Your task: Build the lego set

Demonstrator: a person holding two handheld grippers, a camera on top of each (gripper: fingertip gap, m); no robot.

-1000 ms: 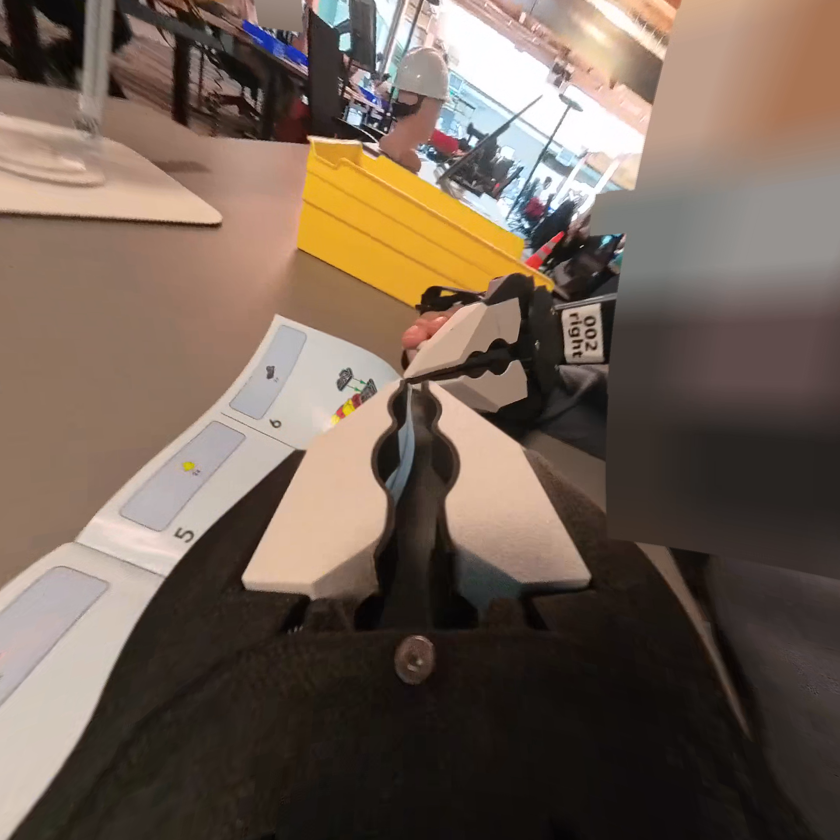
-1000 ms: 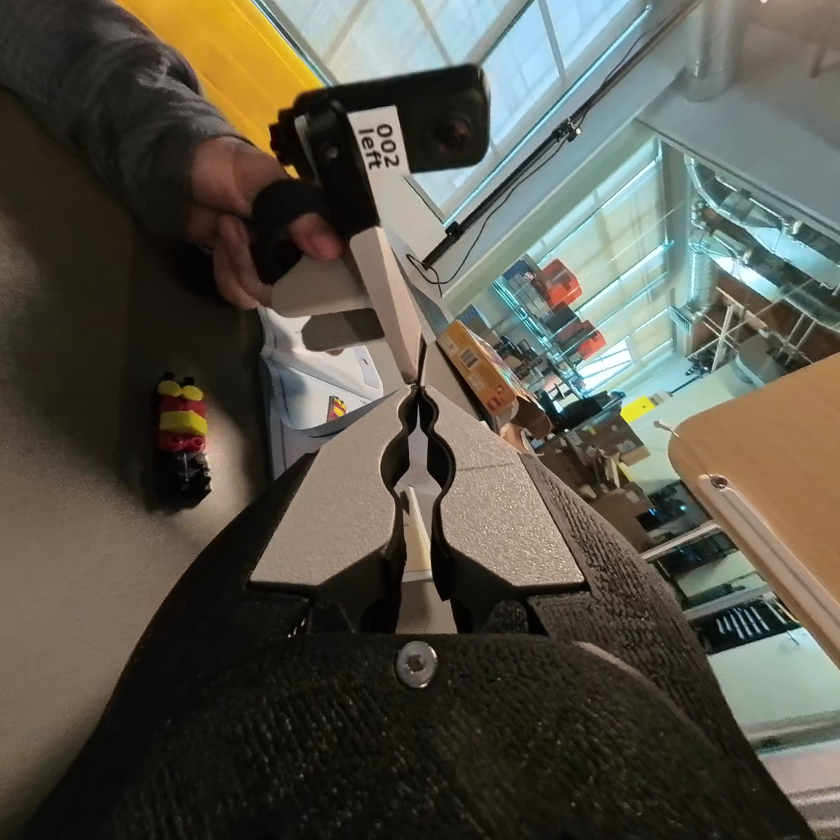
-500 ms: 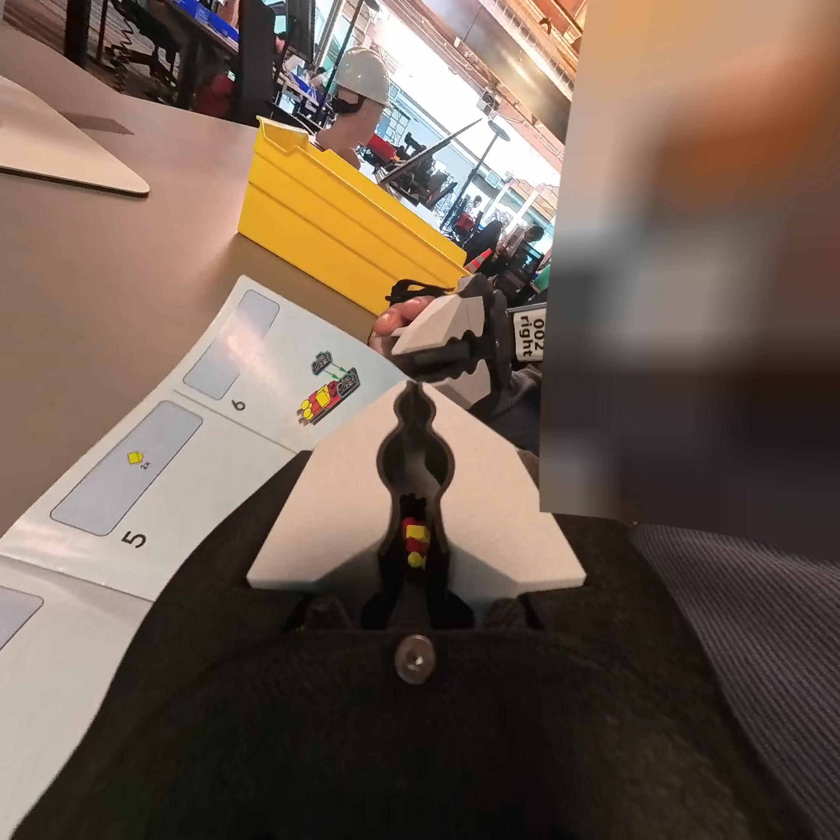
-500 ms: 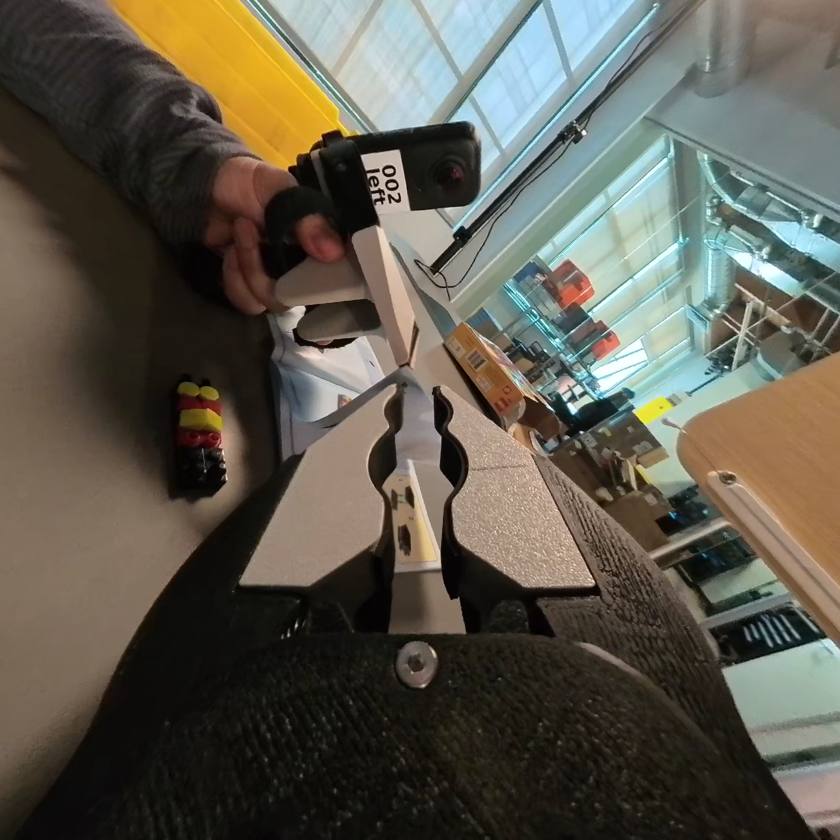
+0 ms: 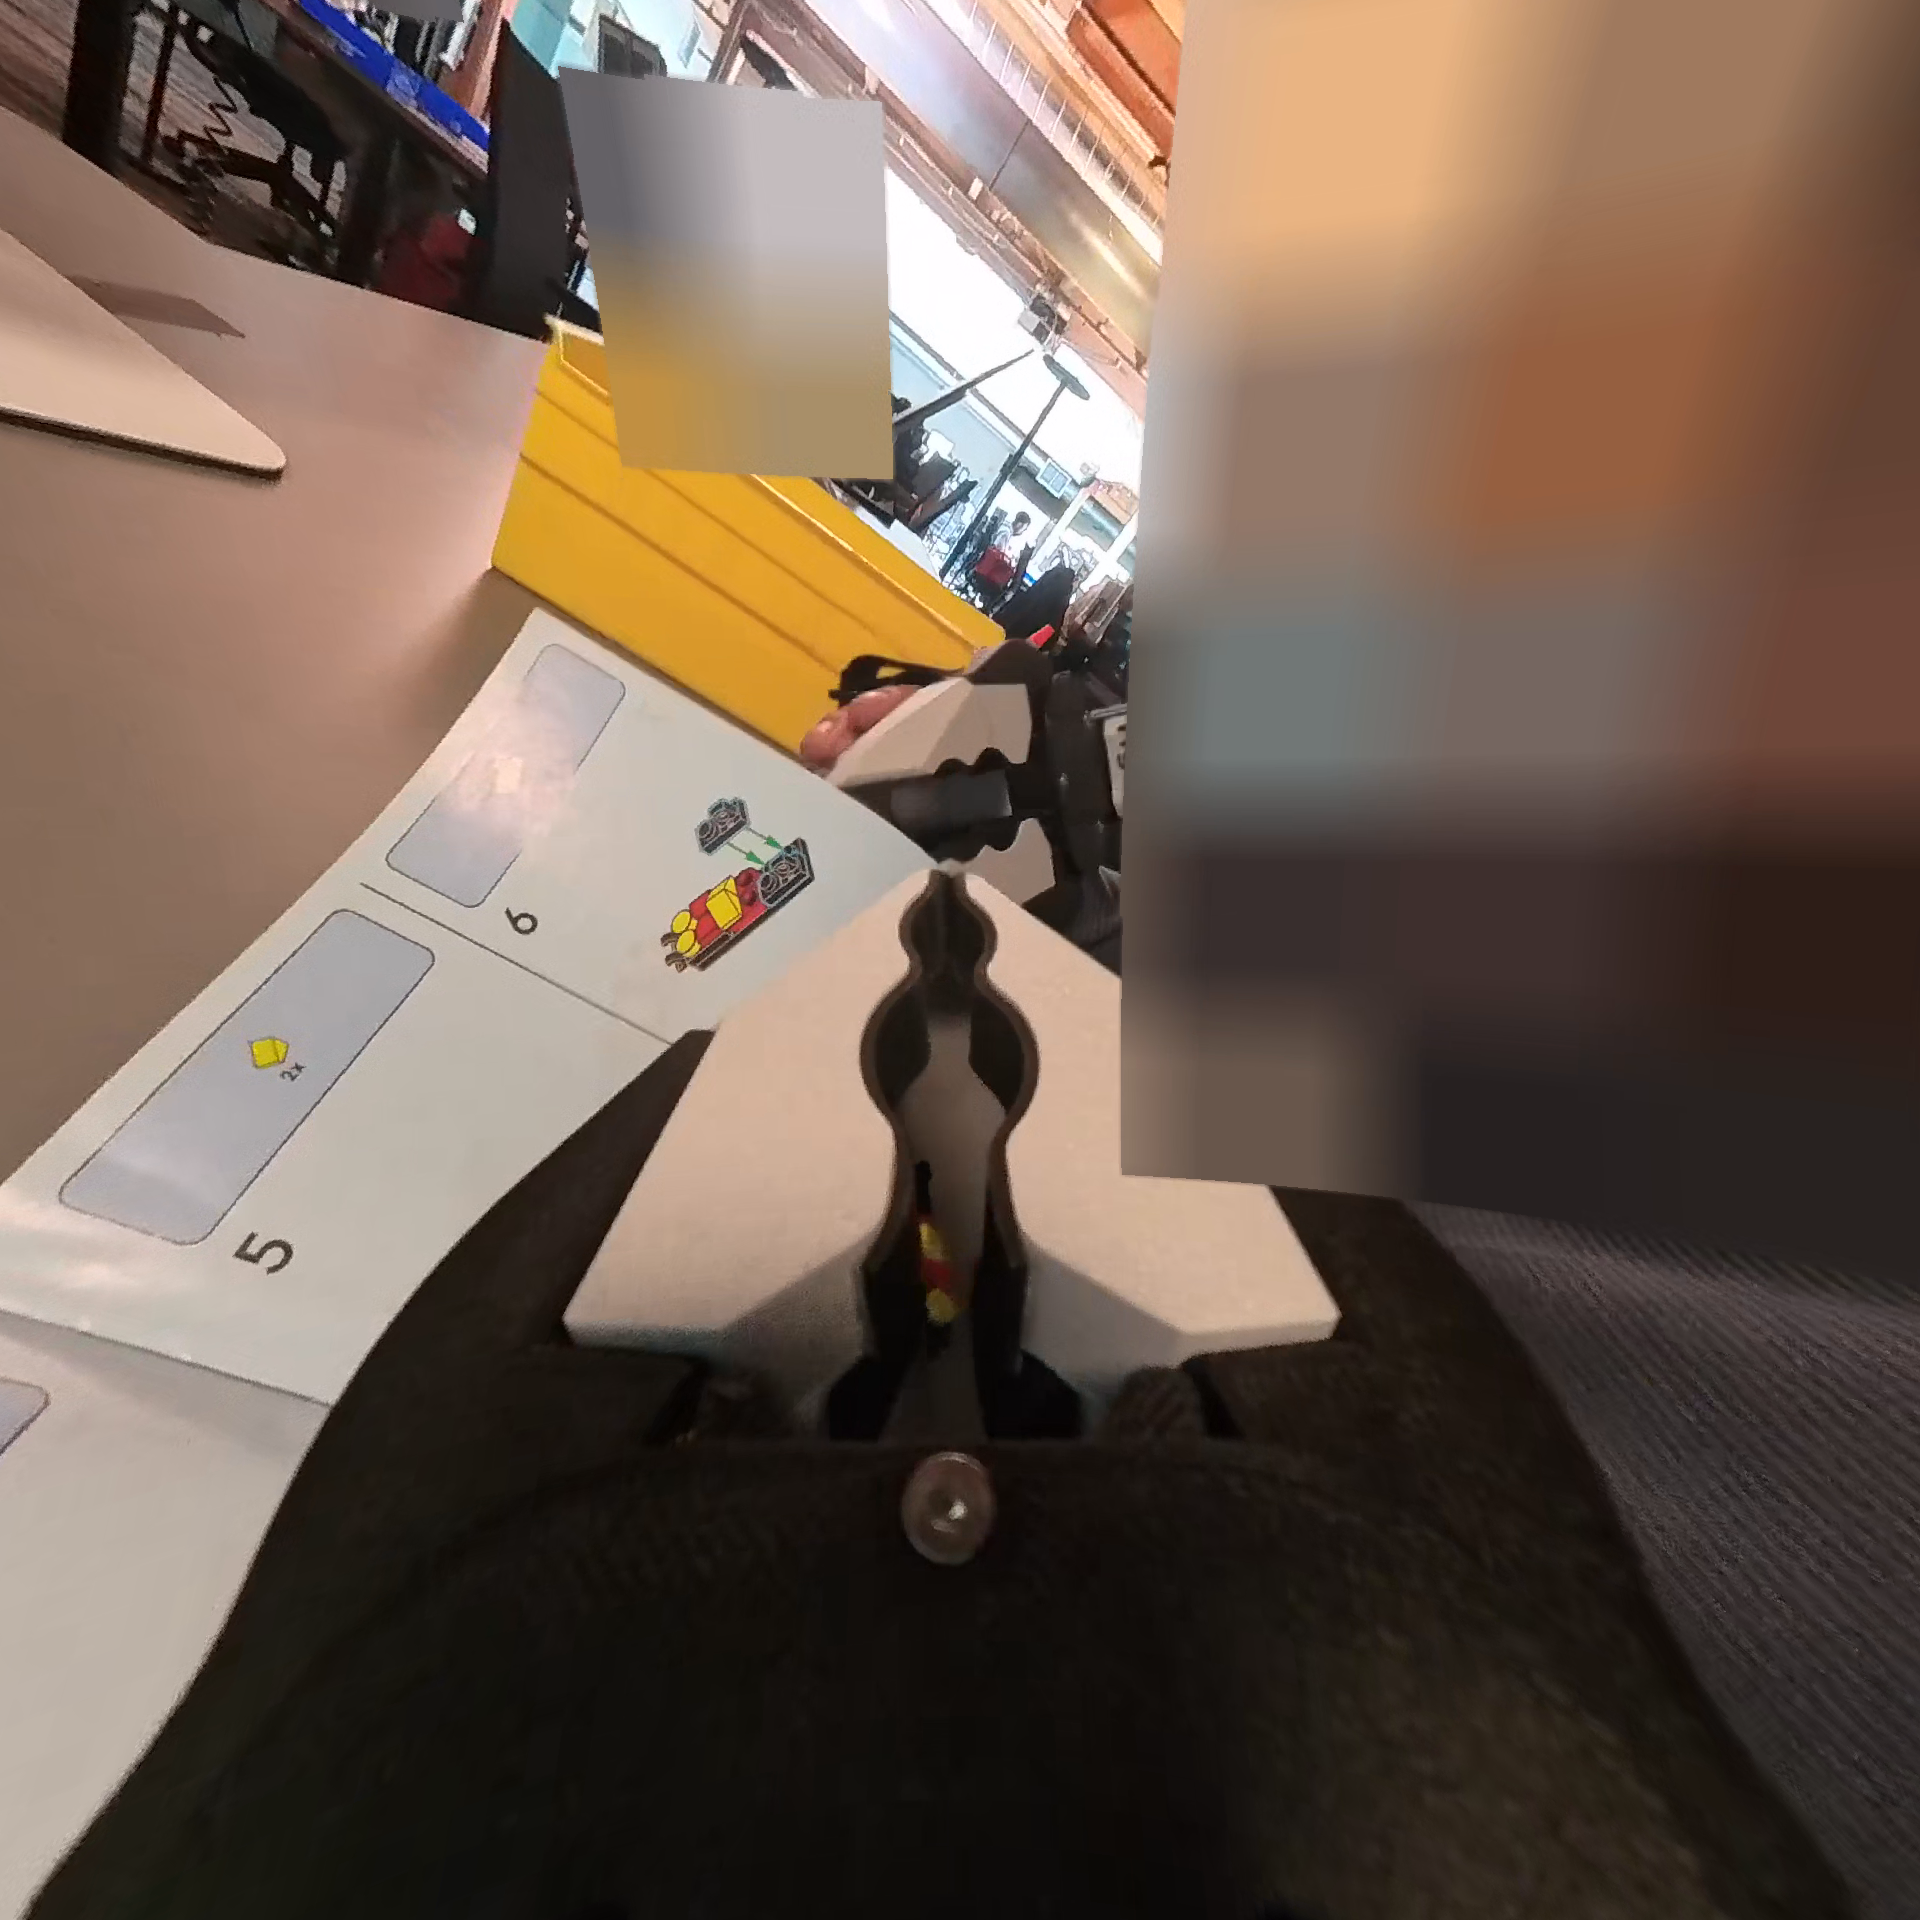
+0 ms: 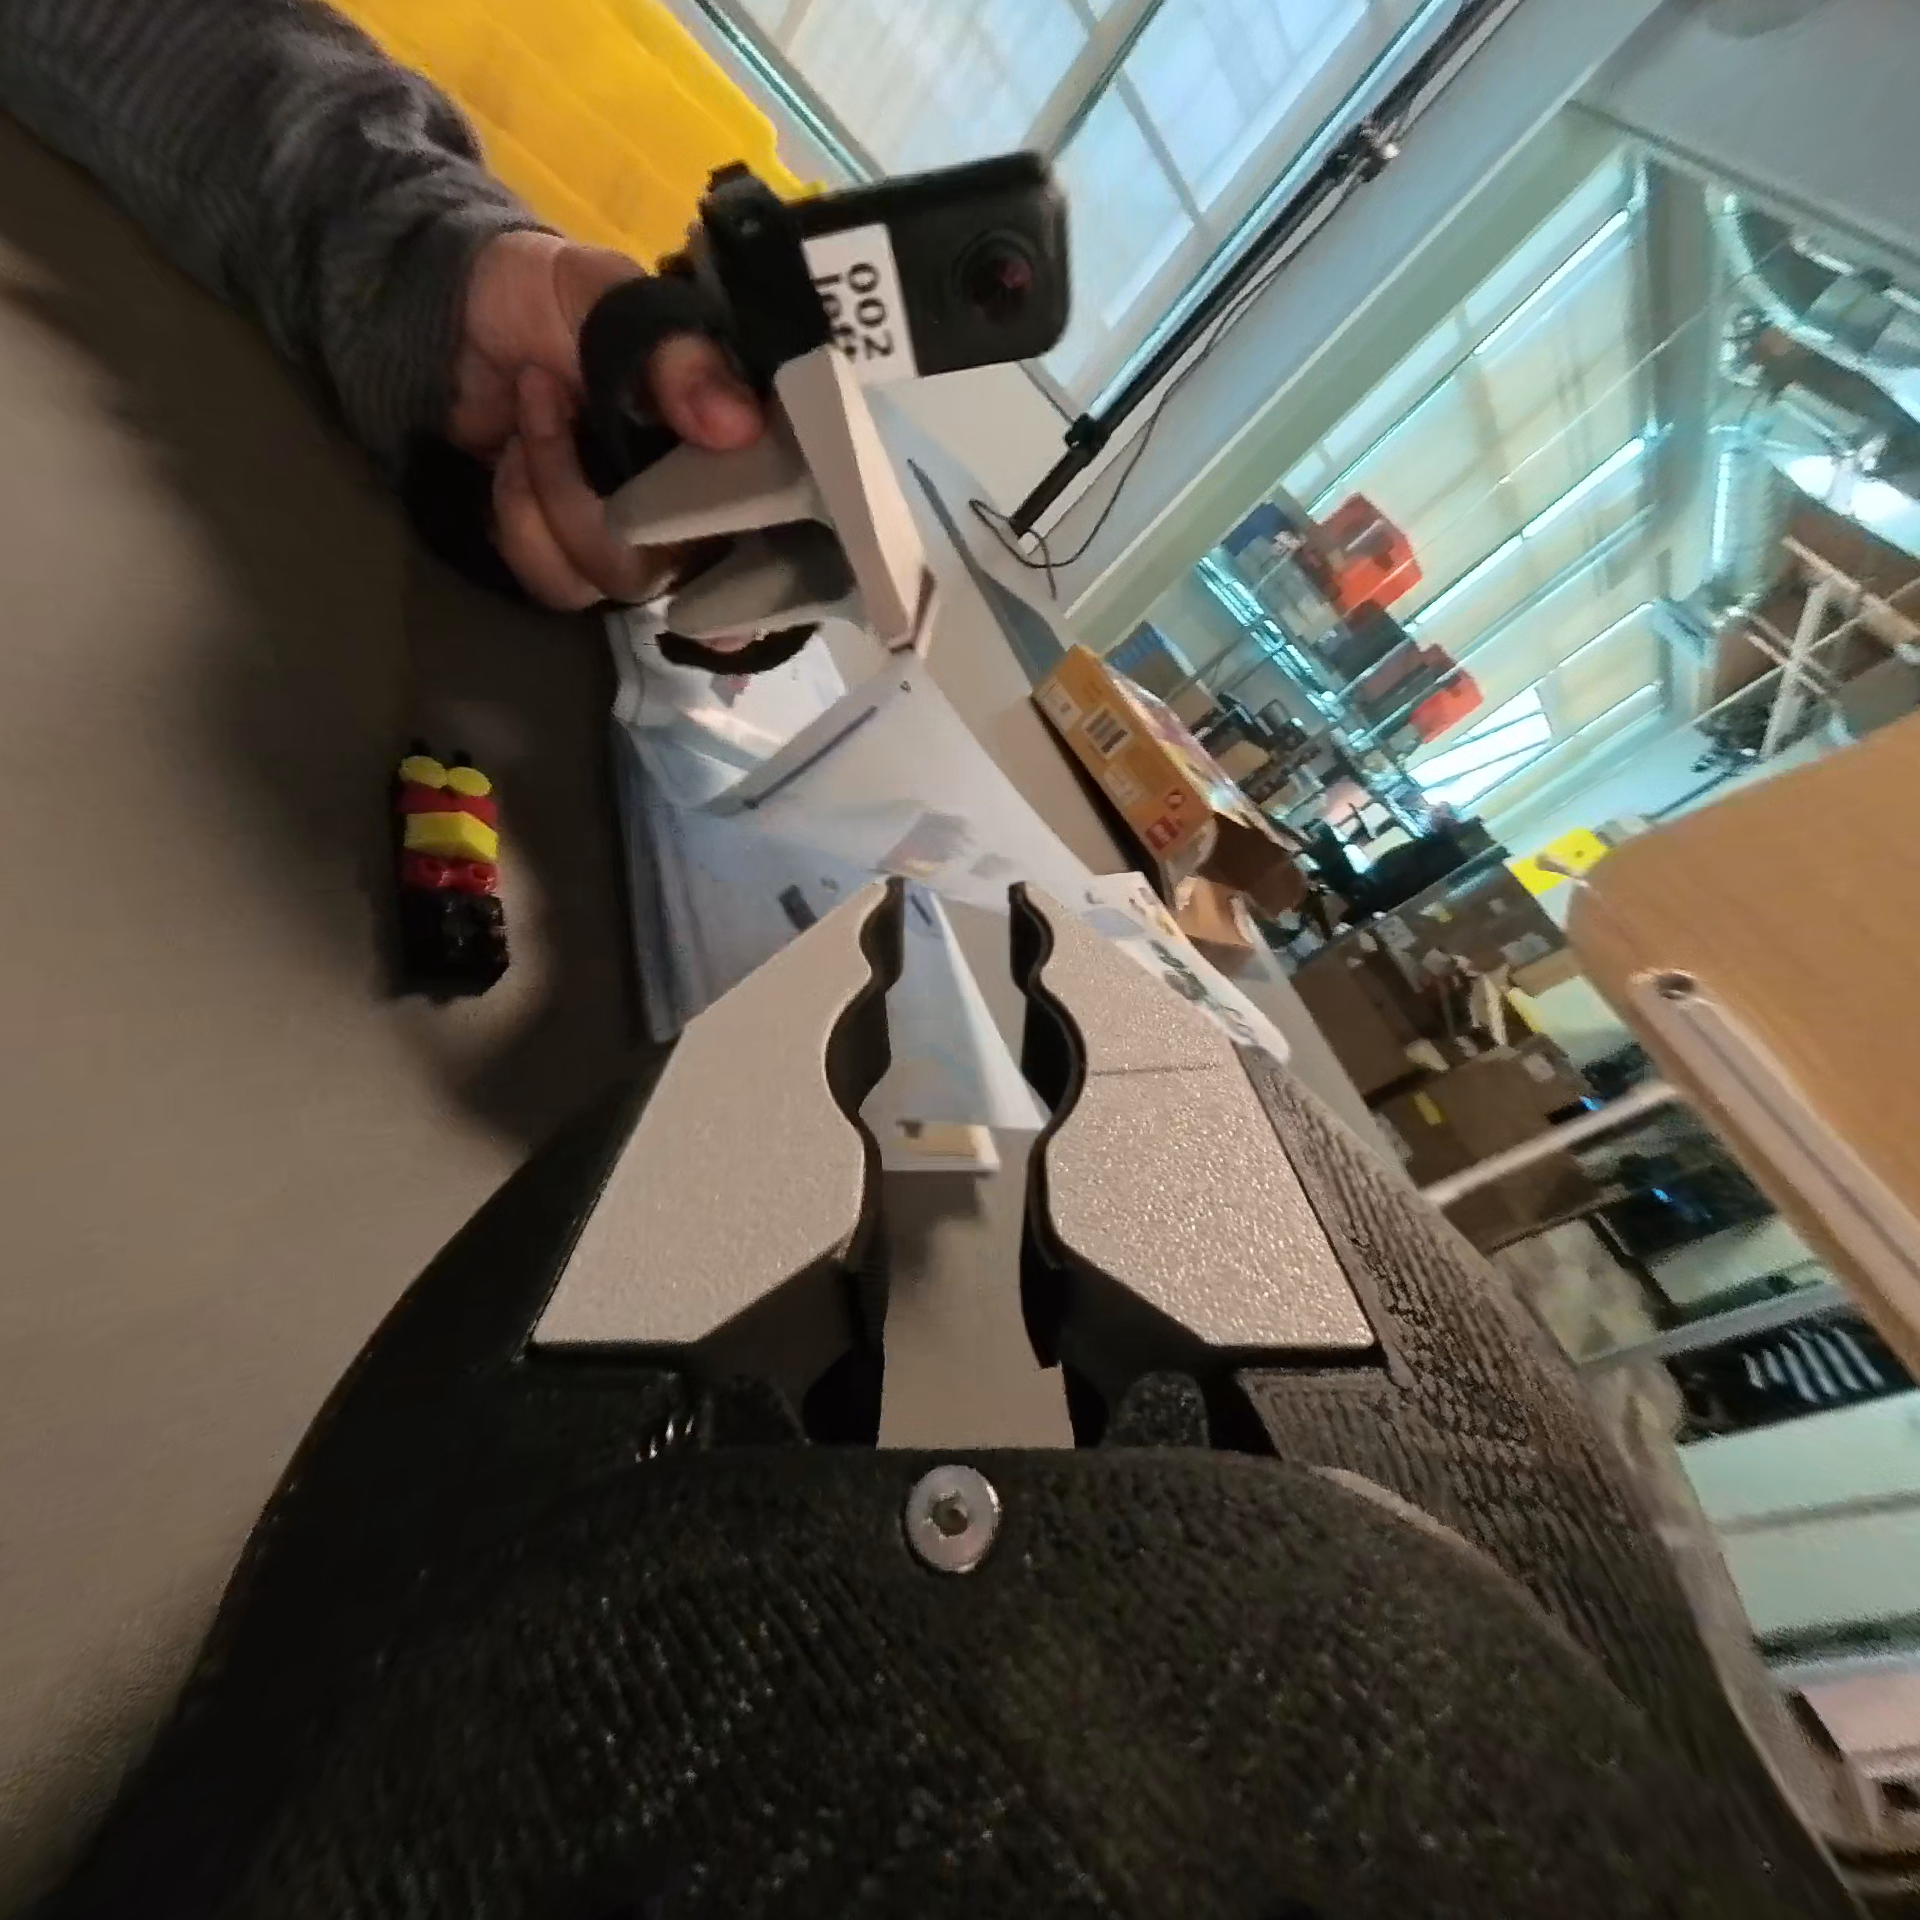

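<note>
Black, red and yellow bricks make up the small lego model (image 6: 449, 868), which lies on the tan table (image 6: 208, 727) just left of the instruction booklet (image 6: 790, 831) in the right wrist view, touched by neither tool. Same model shows as a sliver through the slot between the left tool's fingers in the left wrist view (image 5: 938, 1270). Booklet is taken as landmark: its open page with numbered steps (image 5: 436, 997) curves upward off the table. Left gripper (image 5: 943, 878) has its fingertips meeting at the front with nothing caught between them; it hangs over the booklet's near edge, held by a hand (image 6: 540, 416) in a grey sleeve. Right gripper (image 6: 951, 894) stands partly open, a clear gap between the tips, nothing in the gap; the booklet's pages are visible through it. Seen from the left wrist view, the right gripper (image 5: 935, 790) sits just beyond the booklet's far corner. Yellow bin (image 5: 707, 582) stands on the table behind the booklet. Orange cardboard box (image 6: 1122, 738) lies beyond the booklet in the right wrist view.
</note>
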